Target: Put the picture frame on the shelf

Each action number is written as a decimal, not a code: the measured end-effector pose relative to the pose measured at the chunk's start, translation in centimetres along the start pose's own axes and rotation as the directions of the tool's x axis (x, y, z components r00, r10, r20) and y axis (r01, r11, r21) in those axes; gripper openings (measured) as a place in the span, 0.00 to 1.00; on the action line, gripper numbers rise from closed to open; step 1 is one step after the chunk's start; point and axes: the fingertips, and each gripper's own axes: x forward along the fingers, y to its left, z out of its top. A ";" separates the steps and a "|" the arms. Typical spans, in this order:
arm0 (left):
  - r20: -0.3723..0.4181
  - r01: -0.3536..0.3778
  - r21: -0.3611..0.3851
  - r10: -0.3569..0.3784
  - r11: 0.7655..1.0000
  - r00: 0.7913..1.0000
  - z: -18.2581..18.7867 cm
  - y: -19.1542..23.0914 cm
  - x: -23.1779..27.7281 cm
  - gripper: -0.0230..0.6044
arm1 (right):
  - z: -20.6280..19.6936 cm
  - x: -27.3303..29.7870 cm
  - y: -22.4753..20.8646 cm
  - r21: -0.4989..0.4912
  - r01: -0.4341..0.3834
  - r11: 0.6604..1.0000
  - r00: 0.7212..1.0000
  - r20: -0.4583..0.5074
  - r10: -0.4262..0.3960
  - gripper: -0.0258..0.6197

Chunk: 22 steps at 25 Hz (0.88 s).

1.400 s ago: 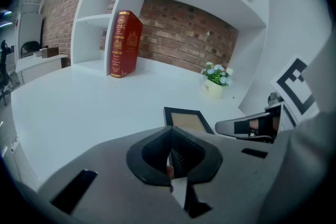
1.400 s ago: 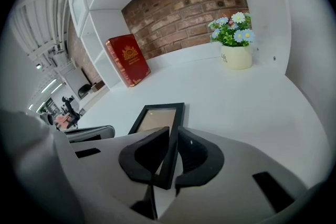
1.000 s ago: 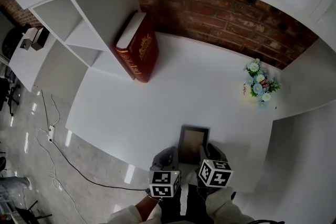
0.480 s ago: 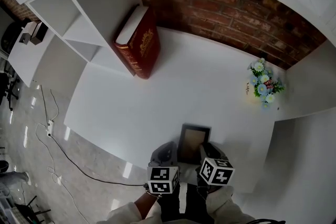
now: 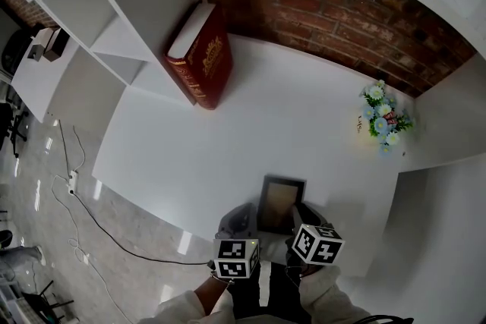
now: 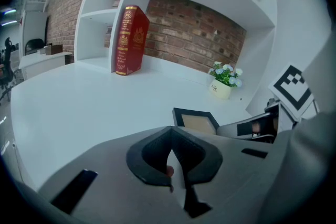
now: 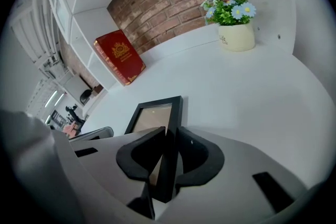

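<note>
Early stage: R gripper (image 7: 169, 140) jaws clamp the frame (image 5: 279, 201) by its right edge, bottom centre, at tabletop (image 5: 228, 140) near edge. L gripper (image 6: 173, 152) jaws closed, empty. Move to shelf (image 5: 91, 19), upper left, not yet done.

The picture frame (image 7: 153, 115) in the right claw (image 7: 169, 140) has a smooth, matt black rim and a dull tan face; the claw's shell is matt grey plastic, its pads (image 7: 134, 157) dark and rubbery; the desk (image 5: 228, 133) ahead of it is smooth white; farther ahead, a red book (image 5: 199, 61) with shiny gold stamping, and rough brick (image 5: 326, 7).
</note>
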 end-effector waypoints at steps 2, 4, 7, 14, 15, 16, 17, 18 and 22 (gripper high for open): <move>-0.002 -0.001 -0.002 0.001 1.000 1.000 -0.1 0.1 -0.1 0.05 | 0.0 -0.1 -0.1 0.021 0.001 1.000 1.000 0.013 -0.001 0.16; -0.001 -0.004 -0.003 0.004 1.000 1.000 -0.2 0.2 -0.3 0.05 | 0.0 -0.1 -0.1 0.026 0.000 1.000 1.000 0.019 -0.001 0.16; 0.002 -0.011 -0.006 0.011 1.000 1.000 -0.5 0.5 -0.6 0.05 | 0.2 -0.3 0.3 0.011 -0.005 1.000 0.999 0.046 0.004 0.16; 0.020 -0.027 -0.010 0.028 1.000 0.999 -0.3 1.0 -1.5 0.05 | 1.8 -1.5 1.9 -0.066 -0.027 0.997 0.993 0.117 0.034 0.16; 0.025 -0.027 -0.009 0.027 1.000 0.999 -0.3 0.9 -1.7 0.05 | 1.9 -1.7 1.9 -0.071 -0.026 0.997 0.992 0.123 0.035 0.16; 0.030 -0.026 -0.008 0.027 1.000 0.999 -0.2 0.8 -1.9 0.05 | 2.1 -1.9 2.0 -0.076 -0.024 0.997 0.991 0.129 0.034 0.16; 0.036 -0.025 -0.006 0.026 1.000 0.999 0.0 0.8 -2.1 0.05 | 2.2 -2.1 2.0 -0.081 -0.023 0.996 0.990 0.136 0.034 0.16; 0.042 -0.024 -0.005 0.025 1.000 0.999 0.1 0.7 -2.3 0.05 | 2.3 -2.3 2.0 -0.086 -0.022 0.996 0.989 0.141 0.034 0.16; 0.058 -0.015 -0.008 0.016 1.000 0.998 0.2 0.2 -3.1 0.05 | 2.6 -3.3 2.3 -0.100 -0.019 0.995 0.986 0.164 0.035 0.16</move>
